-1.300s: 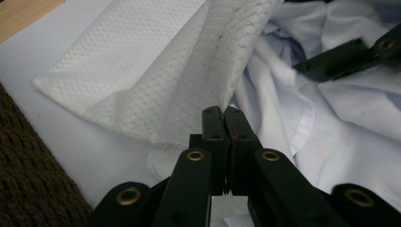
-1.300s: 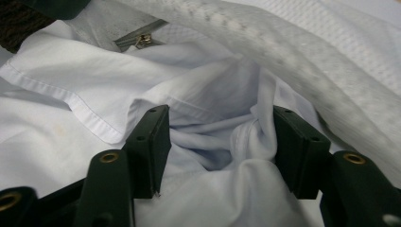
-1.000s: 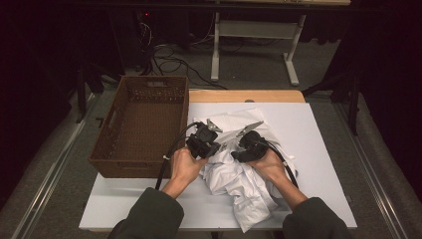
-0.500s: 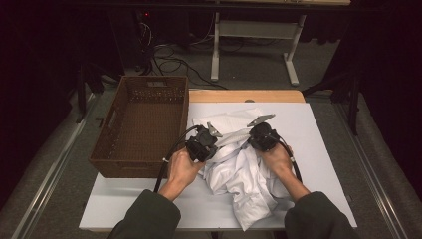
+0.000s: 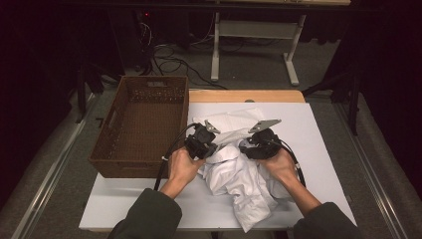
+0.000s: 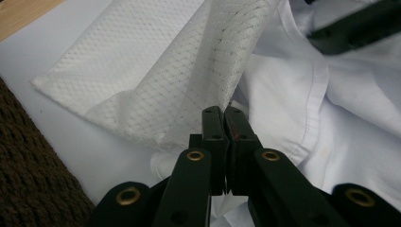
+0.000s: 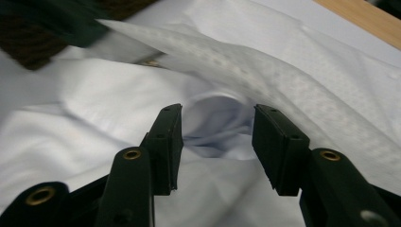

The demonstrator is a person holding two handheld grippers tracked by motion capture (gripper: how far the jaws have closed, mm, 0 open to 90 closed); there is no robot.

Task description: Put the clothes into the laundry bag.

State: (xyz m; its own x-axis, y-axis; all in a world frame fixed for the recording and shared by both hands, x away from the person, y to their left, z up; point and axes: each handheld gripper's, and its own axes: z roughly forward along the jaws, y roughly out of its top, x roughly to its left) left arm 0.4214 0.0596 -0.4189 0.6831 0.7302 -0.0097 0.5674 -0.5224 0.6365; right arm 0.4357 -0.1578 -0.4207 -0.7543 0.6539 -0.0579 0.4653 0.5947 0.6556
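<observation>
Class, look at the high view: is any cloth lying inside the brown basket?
No: the brown basket is bare inside, and the white cloth lies beside it on the table.

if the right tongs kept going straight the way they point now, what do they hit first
Most likely the white shirt: the open right tongs aim at a rounded fold of it just ahead, under the mesh laundry bag. Depth is hard to judge.

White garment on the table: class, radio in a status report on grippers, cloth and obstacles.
Left gripper shut on white garment. Right gripper open, jaws just opened, over a fold, not gripping. Wicker basket at left, apart from the cloth. Nothing in the way.
</observation>
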